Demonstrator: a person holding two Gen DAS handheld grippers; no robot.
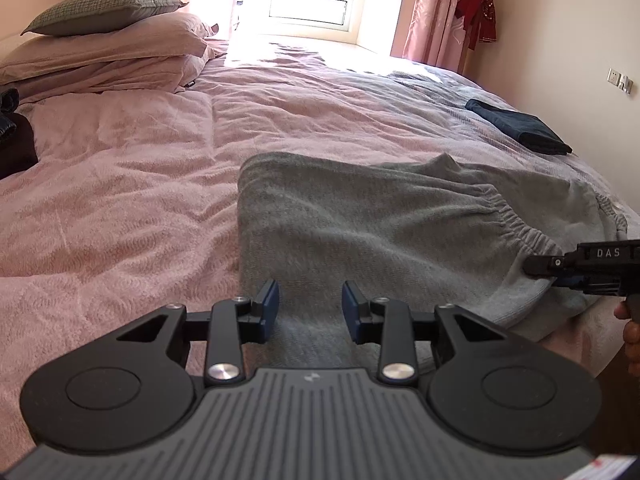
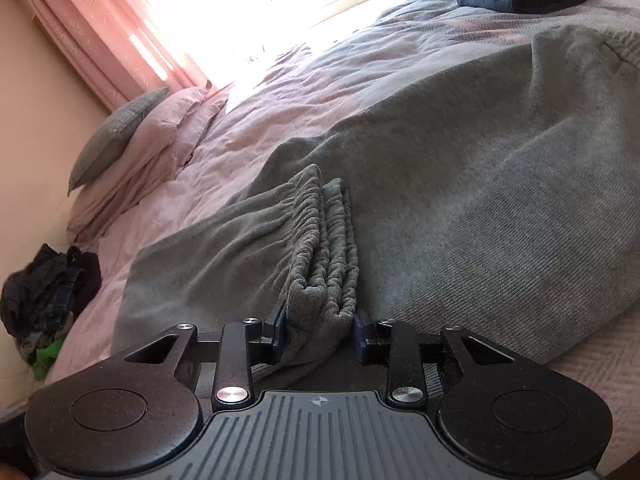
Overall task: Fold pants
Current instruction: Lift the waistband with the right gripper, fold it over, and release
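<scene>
Grey knit pants [image 1: 360, 220] lie folded on the pink bedspread [image 1: 120, 200], their gathered elastic waistband [image 1: 512, 216] toward the right. My left gripper [image 1: 311, 306] hovers over the near edge of the pants with its blue pads apart; the fabric lies beneath them, not pinched. My right gripper [image 1: 544, 274] comes in from the right edge at the waistband's end. In the right wrist view the stacked waistband layers [image 2: 320, 240] fill the gap of the right gripper [image 2: 320, 324], and both pads touch the bundle. The rest of the pants [image 2: 480, 200] spreads to the right.
Two pillows [image 1: 104, 40] are stacked at the bed's far left. A dark folded garment [image 1: 520, 126] lies at the far right of the bed. A pile of dark clothes [image 2: 48, 292] sits at the left edge. A person's hand [image 1: 630, 332] shows at the right.
</scene>
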